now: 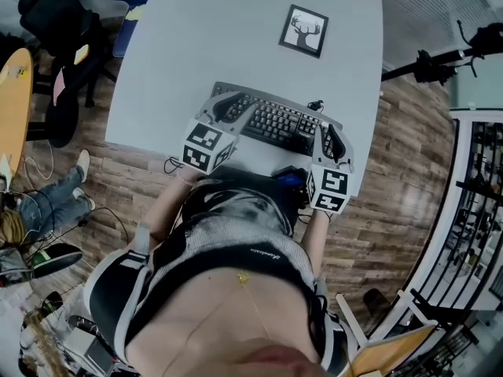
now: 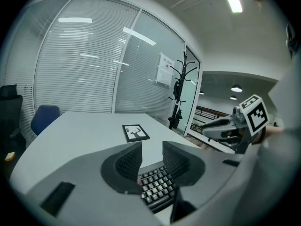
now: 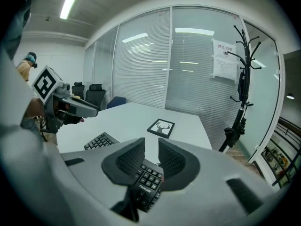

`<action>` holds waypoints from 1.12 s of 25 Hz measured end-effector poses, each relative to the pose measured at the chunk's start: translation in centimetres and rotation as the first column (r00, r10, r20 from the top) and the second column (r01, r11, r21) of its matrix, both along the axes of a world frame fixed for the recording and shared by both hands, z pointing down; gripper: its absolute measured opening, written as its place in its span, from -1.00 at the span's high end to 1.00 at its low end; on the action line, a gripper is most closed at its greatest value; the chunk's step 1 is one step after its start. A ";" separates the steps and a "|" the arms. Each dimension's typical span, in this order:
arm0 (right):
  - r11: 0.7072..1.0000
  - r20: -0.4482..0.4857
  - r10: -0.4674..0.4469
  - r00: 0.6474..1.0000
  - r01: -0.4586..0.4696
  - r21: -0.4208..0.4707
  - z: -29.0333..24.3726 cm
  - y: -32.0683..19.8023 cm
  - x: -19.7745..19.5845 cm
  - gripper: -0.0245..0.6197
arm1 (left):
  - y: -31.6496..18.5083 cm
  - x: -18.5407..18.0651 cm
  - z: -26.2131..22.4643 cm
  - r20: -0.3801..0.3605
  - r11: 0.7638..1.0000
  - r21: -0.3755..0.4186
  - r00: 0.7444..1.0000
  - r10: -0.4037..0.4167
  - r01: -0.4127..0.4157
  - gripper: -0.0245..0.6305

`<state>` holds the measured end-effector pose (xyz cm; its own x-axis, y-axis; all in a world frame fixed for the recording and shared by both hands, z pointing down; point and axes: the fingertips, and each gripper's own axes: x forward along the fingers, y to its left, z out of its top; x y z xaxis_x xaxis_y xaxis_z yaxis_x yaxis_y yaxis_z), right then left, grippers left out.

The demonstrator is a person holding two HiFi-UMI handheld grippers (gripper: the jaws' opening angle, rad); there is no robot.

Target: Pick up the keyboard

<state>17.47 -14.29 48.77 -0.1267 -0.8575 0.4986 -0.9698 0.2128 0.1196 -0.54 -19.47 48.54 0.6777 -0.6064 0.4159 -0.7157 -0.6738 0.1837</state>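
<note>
Head view alone shows left tool [image 1: 229, 107], right tool [image 1: 331, 137] over keyboard [image 1: 277, 122] ends.

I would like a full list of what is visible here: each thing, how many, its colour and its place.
table: one, light grey, middle of the room
keyboard: one, black, on the table's near edge
framed deer picture: one, black frame, lying flat on the table beyond the keyboard
cable: one, black, at the keyboard's far right corner
office chair: one, blue, at the table's far side
coat stand: one, black, by the glass wall
floor: brown wood, around the table
left gripper: one, grey, jaws apart over the keyboard's left end
right gripper: one, grey, jaws apart over the keyboard's right end
</note>
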 end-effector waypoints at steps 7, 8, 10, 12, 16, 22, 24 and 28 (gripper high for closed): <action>0.999 -0.025 0.011 1.000 -0.013 -0.049 1.8 0.2 1.3 0.64 | -0.3 -1.1 2.1 0.028 0.999 -0.048 1.000 -0.015 0.016 0.54; 0.998 -0.028 0.011 1.000 -0.013 -0.056 2.1 0.1 1.5 0.64 | -0.4 -1.2 2.4 0.031 0.998 -0.055 0.999 -0.018 0.019 0.54; 0.997 -0.034 0.014 0.999 -0.016 -0.071 2.7 0.1 2.0 0.64 | -0.6 -1.3 3.0 0.036 0.997 -0.069 0.999 -0.021 0.024 0.54; 0.996 -0.035 0.018 0.999 -0.021 -0.087 3.2 0.2 2.4 0.64 | -0.7 -1.4 3.7 0.038 0.996 -0.089 0.999 -0.024 0.027 0.54; 0.992 -0.037 0.020 0.999 -0.024 -0.121 4.5 0.1 3.1 0.64 | -1.0 -1.6 5.0 0.029 0.988 -0.149 0.999 -0.037 0.041 0.54; 0.988 -0.070 0.032 0.997 -0.043 -0.151 5.6 -0.1 4.7 0.64 | -1.4 -2.2 7.2 0.039 0.974 -0.217 0.997 -0.064 0.071 0.54; 0.985 -0.082 0.037 0.996 -0.050 -0.163 6.1 -0.1 5.3 0.64 | -1.5 -2.4 7.9 0.049 0.969 -0.234 0.996 -0.071 0.081 0.54; 0.979 -0.077 0.045 0.996 -0.060 -0.195 7.5 0.0 6.3 0.64 | -1.9 -2.8 9.3 0.065 0.960 -0.261 0.994 -0.090 0.104 0.54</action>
